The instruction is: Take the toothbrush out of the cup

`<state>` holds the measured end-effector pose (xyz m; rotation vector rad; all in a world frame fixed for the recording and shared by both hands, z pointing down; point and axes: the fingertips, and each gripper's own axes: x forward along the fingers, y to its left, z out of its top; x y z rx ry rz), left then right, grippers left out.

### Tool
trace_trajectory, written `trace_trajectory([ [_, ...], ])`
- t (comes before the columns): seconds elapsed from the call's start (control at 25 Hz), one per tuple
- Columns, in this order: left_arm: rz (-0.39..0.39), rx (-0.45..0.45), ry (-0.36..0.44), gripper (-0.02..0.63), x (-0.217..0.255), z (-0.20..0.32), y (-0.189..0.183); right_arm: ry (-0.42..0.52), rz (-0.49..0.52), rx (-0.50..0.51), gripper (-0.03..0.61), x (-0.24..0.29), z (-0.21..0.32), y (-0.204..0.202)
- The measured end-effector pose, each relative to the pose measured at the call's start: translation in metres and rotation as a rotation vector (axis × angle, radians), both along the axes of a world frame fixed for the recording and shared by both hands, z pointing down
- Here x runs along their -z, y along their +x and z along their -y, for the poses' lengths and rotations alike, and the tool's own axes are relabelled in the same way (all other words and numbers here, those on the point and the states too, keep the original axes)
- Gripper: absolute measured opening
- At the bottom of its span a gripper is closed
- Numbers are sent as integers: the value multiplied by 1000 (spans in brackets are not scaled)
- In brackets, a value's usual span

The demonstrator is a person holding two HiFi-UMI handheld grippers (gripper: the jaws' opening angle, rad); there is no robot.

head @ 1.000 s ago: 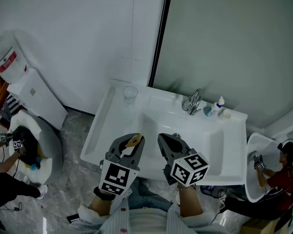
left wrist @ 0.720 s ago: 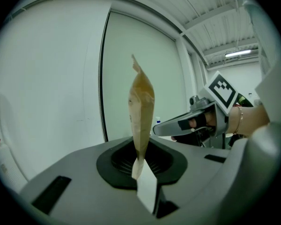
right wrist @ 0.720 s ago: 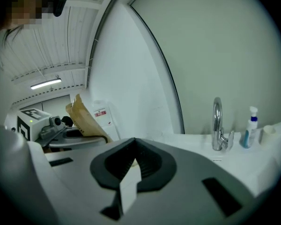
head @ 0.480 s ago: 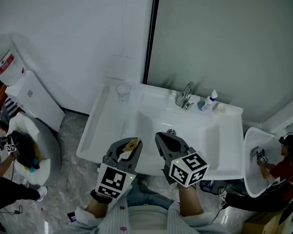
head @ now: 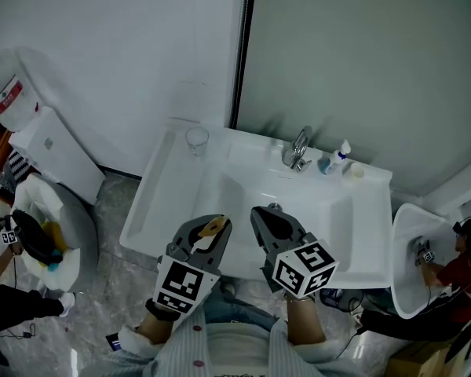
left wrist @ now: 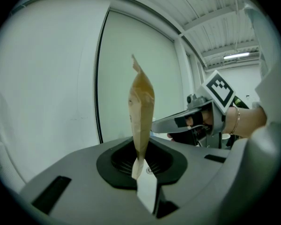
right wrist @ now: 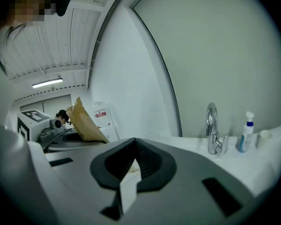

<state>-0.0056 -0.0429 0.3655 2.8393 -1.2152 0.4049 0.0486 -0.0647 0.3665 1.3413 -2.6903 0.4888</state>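
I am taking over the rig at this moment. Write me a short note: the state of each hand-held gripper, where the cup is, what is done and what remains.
Left hand-held gripper: shut on a tan paper-like strip that sticks up from its jaws.
Right hand-held gripper: shut, nothing between its jaws.
Cup: upright at the back left of the sink, apart from both grippers. I cannot make out a toothbrush in it.
Done: nothing visible.
Remaining: reach the cup, check it, and take out the toothbrush.

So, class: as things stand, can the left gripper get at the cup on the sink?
Reaching it, probably: nothing stands between the left gripper and the cup at the back left of the sink. Gripping it, likely not: the jaws are shut on a piece of brown paper.
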Motion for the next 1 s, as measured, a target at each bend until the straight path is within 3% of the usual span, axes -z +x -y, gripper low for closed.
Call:
trace_trajectory([
  [1.0, 2, -64, 6, 49, 5, 13, 6, -8, -14, -3, 9, -1, 6, 0],
])
